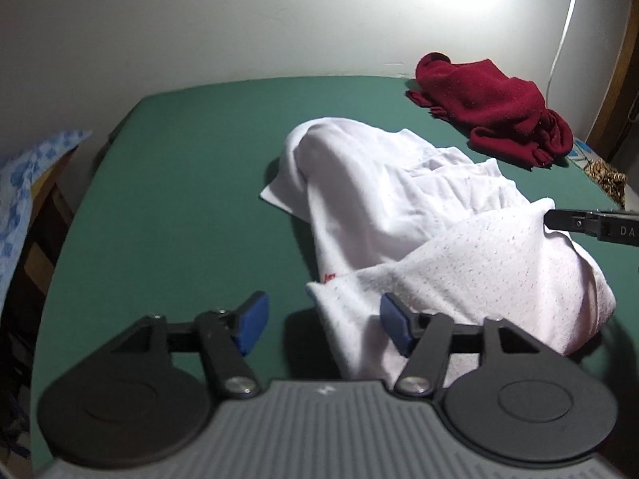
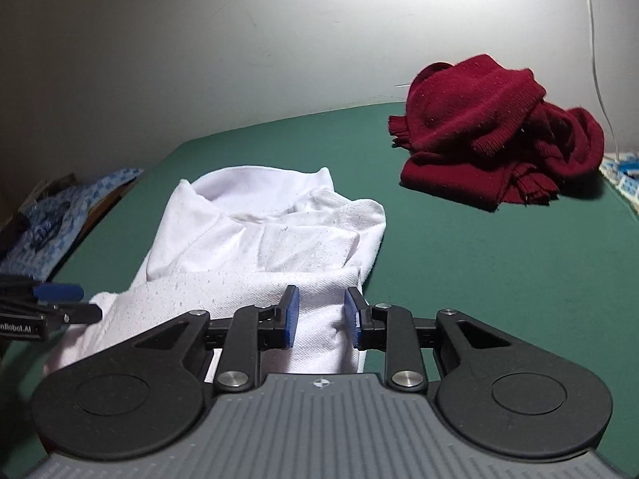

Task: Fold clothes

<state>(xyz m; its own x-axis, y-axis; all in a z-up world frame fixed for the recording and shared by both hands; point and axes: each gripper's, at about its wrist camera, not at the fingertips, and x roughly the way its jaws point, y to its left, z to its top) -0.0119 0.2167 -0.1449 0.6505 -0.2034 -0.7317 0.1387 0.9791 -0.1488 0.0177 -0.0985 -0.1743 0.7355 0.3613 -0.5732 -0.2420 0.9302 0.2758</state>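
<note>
Both tongs: left tongs (image 1: 319, 327) released, right tongs (image 2: 321, 315) parted around the white garment (image 1: 419, 215), lying lengthwise toward the wall.

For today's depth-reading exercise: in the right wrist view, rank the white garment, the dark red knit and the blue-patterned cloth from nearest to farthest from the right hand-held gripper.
1. White garment: directly under the right hand-held gripper, between its pads.
2. Blue-patterned cloth: far left, off the green surface's edge.
3. Dark red knit: far right, by the wall.
Two and three are close to call.
</note>
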